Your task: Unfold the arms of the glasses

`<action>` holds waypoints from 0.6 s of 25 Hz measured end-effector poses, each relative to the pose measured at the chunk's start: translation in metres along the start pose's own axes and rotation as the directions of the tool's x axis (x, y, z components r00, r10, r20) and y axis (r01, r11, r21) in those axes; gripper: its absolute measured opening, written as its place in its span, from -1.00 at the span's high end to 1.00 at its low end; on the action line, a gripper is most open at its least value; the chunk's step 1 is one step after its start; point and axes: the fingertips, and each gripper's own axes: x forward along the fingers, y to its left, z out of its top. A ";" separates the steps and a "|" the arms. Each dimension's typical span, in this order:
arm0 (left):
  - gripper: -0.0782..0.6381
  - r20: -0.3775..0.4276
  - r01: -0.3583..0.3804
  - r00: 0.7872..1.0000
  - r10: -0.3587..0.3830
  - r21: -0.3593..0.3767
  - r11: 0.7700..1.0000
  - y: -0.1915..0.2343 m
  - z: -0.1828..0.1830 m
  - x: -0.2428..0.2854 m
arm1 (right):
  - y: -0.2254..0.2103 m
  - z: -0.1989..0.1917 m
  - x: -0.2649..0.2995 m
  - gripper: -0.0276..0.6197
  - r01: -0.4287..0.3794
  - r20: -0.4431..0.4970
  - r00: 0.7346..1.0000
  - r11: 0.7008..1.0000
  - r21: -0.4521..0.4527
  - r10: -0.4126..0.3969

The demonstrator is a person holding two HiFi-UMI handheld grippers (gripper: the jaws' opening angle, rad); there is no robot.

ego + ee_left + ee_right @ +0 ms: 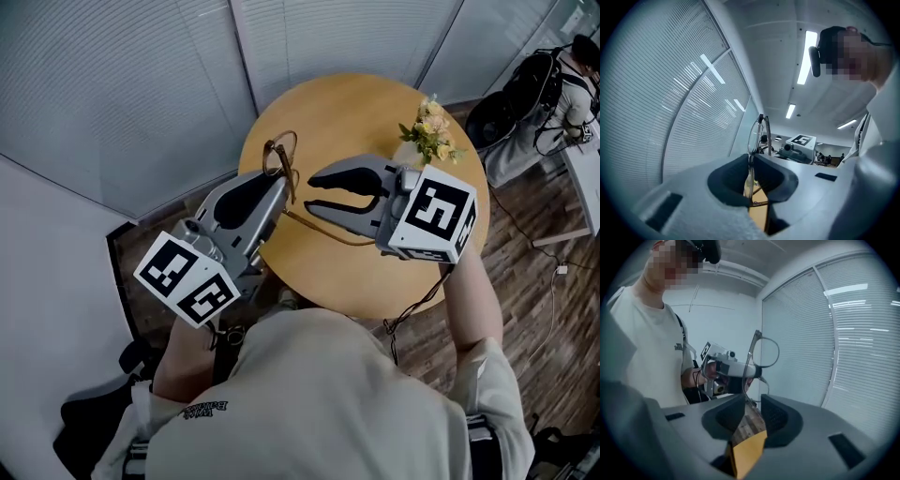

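Your left hand-held gripper [751, 161] is clamped nearly shut on the glasses [756, 133]. They have a thin wire frame with rounded rims and clear lenses, and they stand edge-on out of the dark ribbed pads. The glasses sit over the bench's [375, 272] 9 o'clock edge, held off the surface. 1 slim brown arm [319, 229] is swung out toward 4 o'clock. Your right hand-held gripper [312, 193] has its jaws wide apart and grips nothing. That arm crosses its gap in the right gripper view, with no pad contact visible. The bench is round, smooth light wood. There is a small flower bunch [429, 131] at 1 o'clock. Both gripper shells are matte grey plastic.
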 end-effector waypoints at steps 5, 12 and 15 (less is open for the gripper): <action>0.64 0.005 0.017 1.000 -0.017 -0.001 1.000 -0.009 0.004 -0.002 | 0.007 -0.024 0.021 0.58 -0.070 -0.063 0.995 0.993 0.099 0.077; 0.64 -0.011 0.005 1.000 -0.005 0.003 1.000 -0.006 0.000 -0.002 | 0.008 -0.028 0.027 0.70 -0.120 -0.041 0.991 0.981 0.152 0.128; 0.64 -0.018 -0.001 1.000 0.002 0.018 1.000 -0.005 -0.002 -0.004 | 0.011 -0.030 0.026 0.74 -0.127 -0.047 0.990 0.980 0.152 0.135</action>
